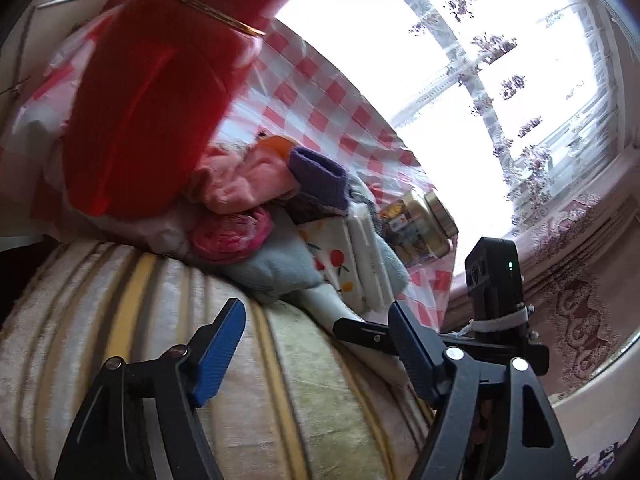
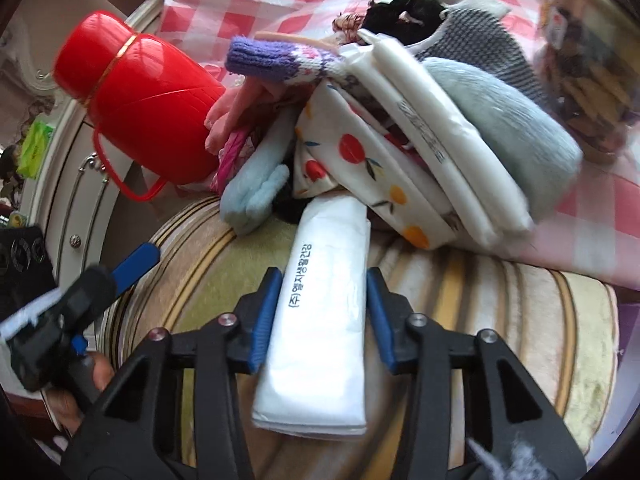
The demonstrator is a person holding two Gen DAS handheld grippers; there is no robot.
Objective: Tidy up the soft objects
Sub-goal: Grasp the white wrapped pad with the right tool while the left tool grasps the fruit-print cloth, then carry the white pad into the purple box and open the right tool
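A white tissue packet (image 2: pixel 320 320) with printed lettering lies lengthwise between the blue pads of my right gripper (image 2: pixel 324 276), and both pads touch its sides. Just past it is a heap of soft things: a purple knitted sock (image 2: pixel 256 58), a pink cloth (image 2: pixel 240 108), a light blue fluffy piece (image 2: pixel 500 120), a fruit-print cloth (image 2: pixel 352 160) and more white packets (image 2: pixel 436 128). My left gripper (image 1: pixel 316 312) hangs open over the striped blanket (image 1: pixel 160 300) with nothing between its fingers. The same heap (image 1: pixel 256 188) lies beyond it.
A red plastic jug (image 2: pixel 148 96) lies tipped at the heap's left. A clear jar of snacks (image 2: pixel 588 92) stands at the right on the red-checked cloth (image 2: pixel 224 12). A white cabinet (image 2: pixel 68 208) is at the left. A window and patterned carpet (image 1: pixel 580 312) show beyond.
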